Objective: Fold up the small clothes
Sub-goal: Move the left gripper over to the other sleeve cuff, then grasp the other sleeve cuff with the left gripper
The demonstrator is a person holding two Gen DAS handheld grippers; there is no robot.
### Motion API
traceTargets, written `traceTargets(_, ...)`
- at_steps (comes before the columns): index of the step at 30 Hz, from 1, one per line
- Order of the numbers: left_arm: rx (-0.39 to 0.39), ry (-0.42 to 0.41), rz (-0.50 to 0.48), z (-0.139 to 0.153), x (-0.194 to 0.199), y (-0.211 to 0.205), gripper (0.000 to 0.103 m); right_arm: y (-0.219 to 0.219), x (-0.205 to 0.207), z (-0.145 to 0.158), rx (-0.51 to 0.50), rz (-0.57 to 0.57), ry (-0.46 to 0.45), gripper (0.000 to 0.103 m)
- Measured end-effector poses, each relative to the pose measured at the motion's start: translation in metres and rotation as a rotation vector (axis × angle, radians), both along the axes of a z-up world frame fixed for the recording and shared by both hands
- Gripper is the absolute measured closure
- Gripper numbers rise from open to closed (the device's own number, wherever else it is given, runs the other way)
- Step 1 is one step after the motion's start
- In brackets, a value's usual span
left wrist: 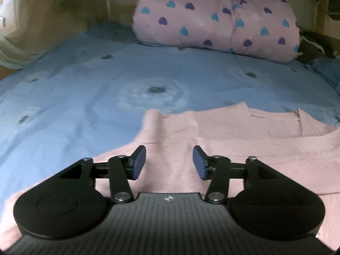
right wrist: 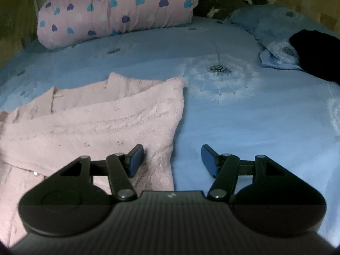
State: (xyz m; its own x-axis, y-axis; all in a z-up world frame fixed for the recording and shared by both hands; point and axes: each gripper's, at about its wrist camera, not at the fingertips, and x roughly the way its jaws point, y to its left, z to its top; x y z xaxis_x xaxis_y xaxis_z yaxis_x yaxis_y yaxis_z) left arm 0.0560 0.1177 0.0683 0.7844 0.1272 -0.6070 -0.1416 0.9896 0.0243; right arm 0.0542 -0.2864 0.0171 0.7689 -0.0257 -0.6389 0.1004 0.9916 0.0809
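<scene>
A small pale pink garment [left wrist: 223,140] lies spread on the blue bedsheet [left wrist: 85,89]. It also shows in the right wrist view [right wrist: 95,123], with a fold layer across its top. My left gripper [left wrist: 169,162] is open and empty, hovering low over the garment's left part. My right gripper [right wrist: 172,161] is open and empty, straddling the garment's right edge, with its left finger [right wrist: 135,161] over the cloth and its right finger [right wrist: 209,161] over the sheet.
A rolled pink quilt with blue and purple hearts [left wrist: 216,19] lies at the head of the bed, also in the right wrist view [right wrist: 114,10]. A blue pillow [right wrist: 269,27], a dark cloth [right wrist: 316,53] and dark items [right wrist: 229,2] lie at the right.
</scene>
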Motion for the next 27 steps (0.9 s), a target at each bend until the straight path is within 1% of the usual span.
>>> traceTargets(4, 0.034, 0.008, 0.042, 0.018, -0.022, 0.023, 0.036, 0.000, -0.007, 0.007, 0.015, 0.011, -0.028, 0.041)
traceTargets(7, 0.062, 0.022, 0.086, 0.029, -0.037, 0.045, 0.032, 0.002, -0.010, 0.010, 0.021, 0.023, -0.039, 0.041)
traceTargets(10, 0.073, 0.028, 0.140, 0.037, -0.052, 0.070, 0.029, 0.004, -0.015, 0.012, 0.027, 0.037, -0.045, 0.041)
traceTargets(14, 0.086, 0.068, 0.215, 0.042, -0.067, 0.101, 0.027, 0.007, -0.021, 0.016, 0.033, 0.058, -0.058, 0.041)
traceTargets(18, 0.056, 0.116, 0.263, 0.040, -0.079, 0.130, 0.026, 0.009, -0.025, 0.018, 0.032, 0.072, -0.066, 0.041)
traceTargets(23, 0.039, 0.209, 0.311, 0.022, -0.085, 0.155, 0.024, 0.010, -0.026, 0.017, 0.037, 0.071, -0.065, 0.041)
traceTargets(27, -0.025, 0.273, 0.320, 0.004, -0.086, 0.168, 0.023, 0.011, -0.026, 0.017, 0.036, 0.073, -0.064, 0.041)
